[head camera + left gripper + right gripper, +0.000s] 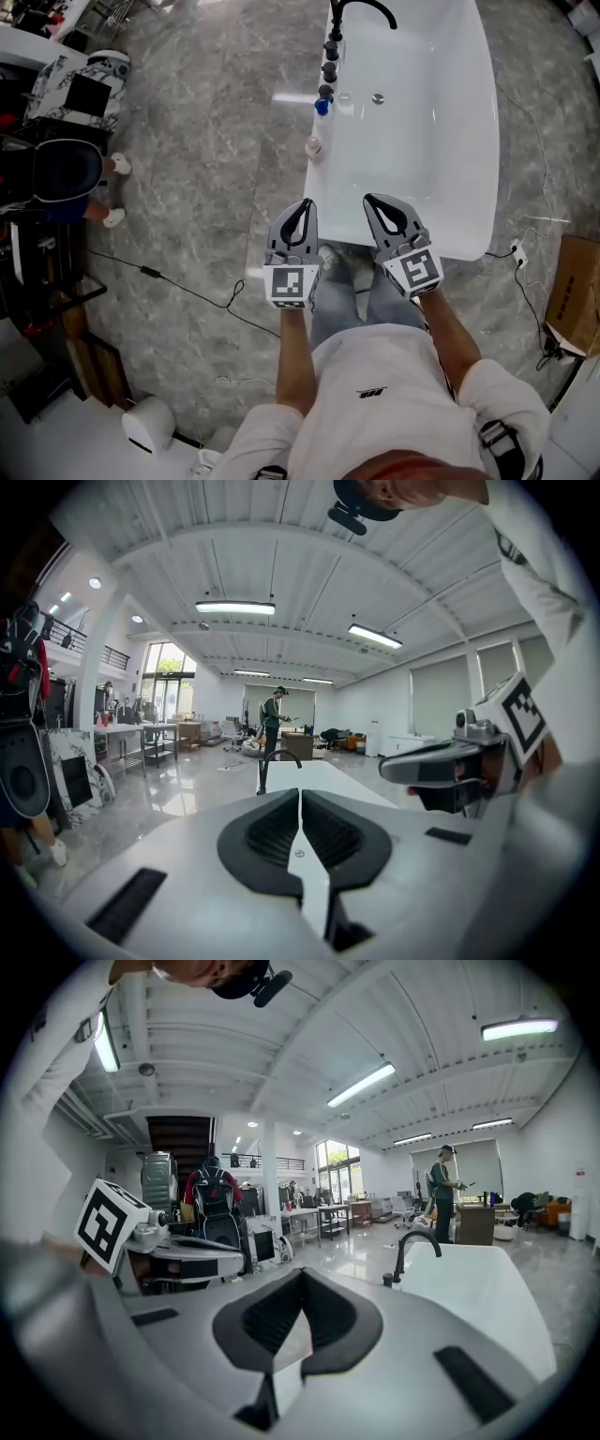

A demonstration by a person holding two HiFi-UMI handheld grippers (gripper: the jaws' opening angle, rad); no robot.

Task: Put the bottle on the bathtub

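The white bathtub (441,141) lies ahead of me with a black faucet (361,9) at its far end. Two small bottles stand on its left rim: a blue-capped bottle (322,108) and, nearer me, a pale bottle (314,147). My left gripper (302,206) is shut and empty, held over the tub's near left corner. Also shut and empty, my right gripper (373,201) hovers over the tub's near end. In the left gripper view the closed left gripper (300,792) points toward the faucet (272,761). The right gripper (302,1275) faces the bathtub (478,1279).
Black knobs (328,70) line the tub's left rim. A person (66,169) sits at the left by dark furniture. Cables (178,286) cross the grey floor. A cardboard box (574,291) and a power strip (516,251) lie to the right, and a white device (148,422) sits at lower left.
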